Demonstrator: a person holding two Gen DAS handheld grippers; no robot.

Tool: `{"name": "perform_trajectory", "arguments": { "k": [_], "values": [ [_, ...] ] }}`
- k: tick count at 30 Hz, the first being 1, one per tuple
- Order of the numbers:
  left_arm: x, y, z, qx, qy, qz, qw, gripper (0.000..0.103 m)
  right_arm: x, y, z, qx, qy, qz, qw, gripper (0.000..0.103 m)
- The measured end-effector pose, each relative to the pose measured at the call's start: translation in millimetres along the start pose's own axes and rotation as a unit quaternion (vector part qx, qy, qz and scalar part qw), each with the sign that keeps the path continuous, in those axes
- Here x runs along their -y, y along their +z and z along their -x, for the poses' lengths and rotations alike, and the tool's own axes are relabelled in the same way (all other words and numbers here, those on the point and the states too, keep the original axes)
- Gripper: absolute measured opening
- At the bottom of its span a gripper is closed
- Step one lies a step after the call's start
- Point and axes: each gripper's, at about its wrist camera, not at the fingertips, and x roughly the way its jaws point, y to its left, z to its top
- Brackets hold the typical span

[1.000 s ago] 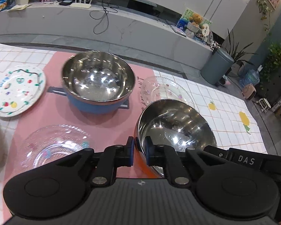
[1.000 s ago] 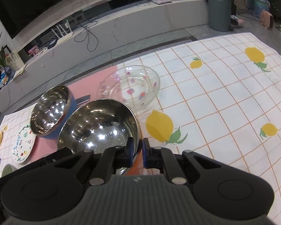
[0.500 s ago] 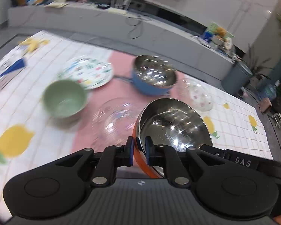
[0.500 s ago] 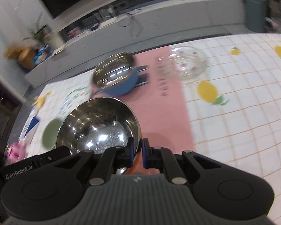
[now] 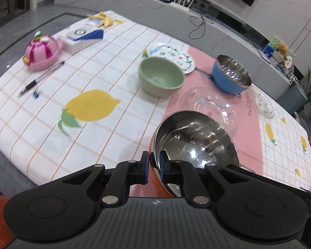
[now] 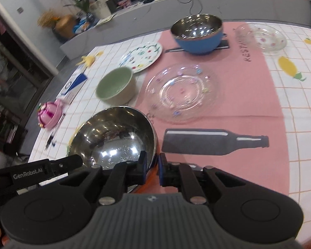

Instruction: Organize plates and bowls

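Both jaws clamp orange steel bowl (image 5: 193, 143) rim; green bowl (image 6: 115, 86) near.

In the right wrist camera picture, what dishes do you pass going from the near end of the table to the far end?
Orange-sided steel bowl held in the grippers → clear glass plate → green ceramic bowl → white painted plate → blue-sided steel bowl.

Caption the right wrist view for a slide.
Both grippers, right and left, pinch the orange-sided steel bowl by its rim above the pink mat, near the clear glass plate.
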Motion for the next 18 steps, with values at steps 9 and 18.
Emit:
{"name": "perform_trajectory", "arguments": {
  "k": [9,18],
  "values": [
    [-1,-13,-4,0.002,0.018,-0.003,0.9998,0.010,4,-6,-12,-0.018,0.001,0.008,1.000,0.009],
    [1,-17,-12,-0.002,0.033,-0.014,0.9994,0.008,6,-10,-14,-0.022,0.001,0.011,1.000,0.010]
  ]
}}
